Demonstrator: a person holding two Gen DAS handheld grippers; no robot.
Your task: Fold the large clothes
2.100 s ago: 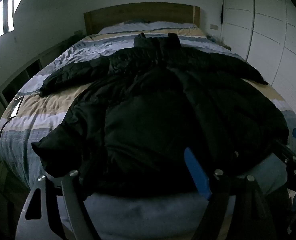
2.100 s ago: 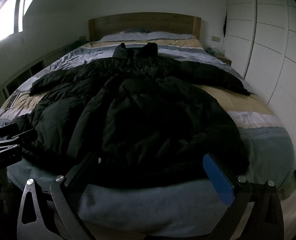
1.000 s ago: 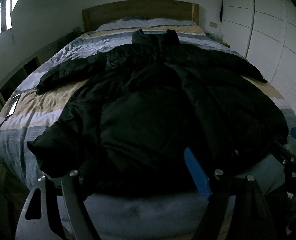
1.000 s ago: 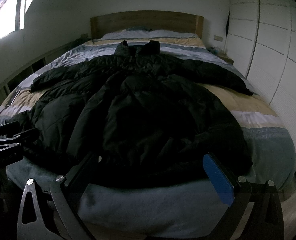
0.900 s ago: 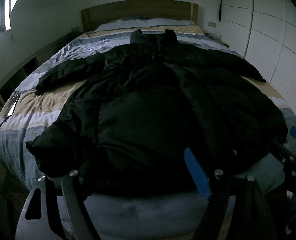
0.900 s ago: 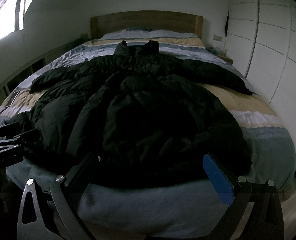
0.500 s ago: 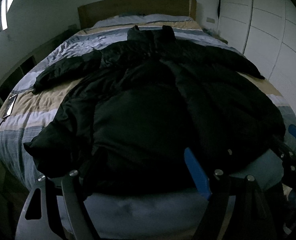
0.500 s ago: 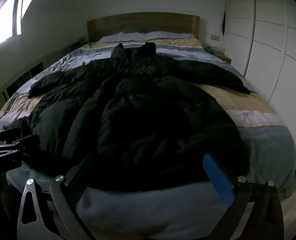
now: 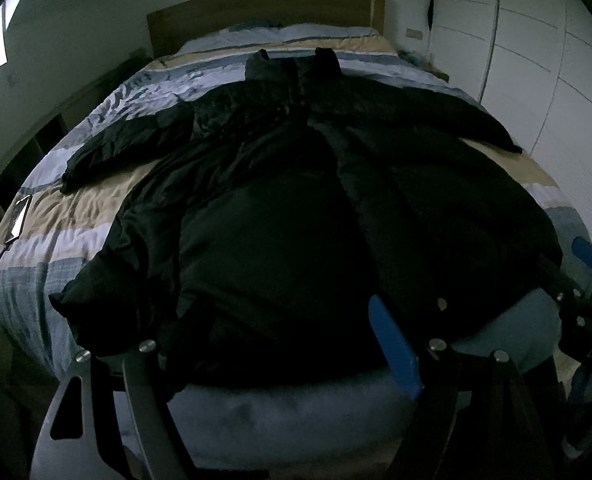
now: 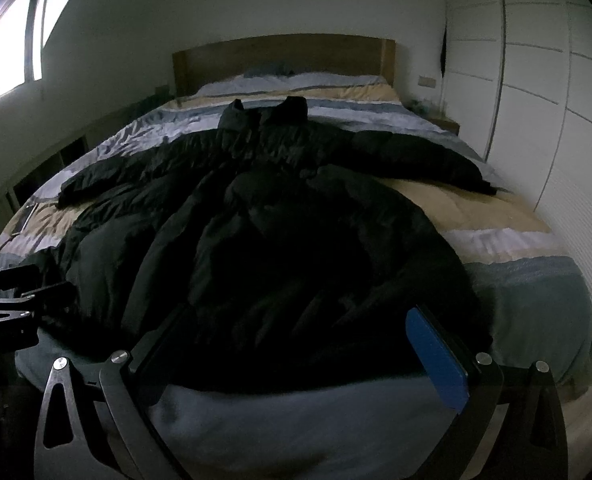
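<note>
A large black puffer coat [image 9: 296, 208] lies spread flat on the striped bed [image 9: 76, 216], collar toward the headboard, sleeves out to both sides, hem at the foot edge. It also shows in the right wrist view [image 10: 288, 232]. My left gripper [image 9: 272, 344] is open and empty, hovering just over the coat's hem. My right gripper [image 10: 296, 344] is open and empty, also at the hem, to the right of the left one. Its blue pad shows at the left view's right edge [image 9: 591, 256]. The left gripper shows at the right view's left edge [image 10: 12, 292].
A wooden headboard [image 10: 284, 56] and pillows [image 10: 296, 80] are at the far end. White wardrobe doors [image 10: 535, 80] run along the right. A phone [image 9: 18, 220] lies near the bed's left edge. A window [image 10: 8, 60] is on the left wall.
Both grippers have drifted slightly; the left view has edged closer over the coat. Both stay open and the coat has not moved.
</note>
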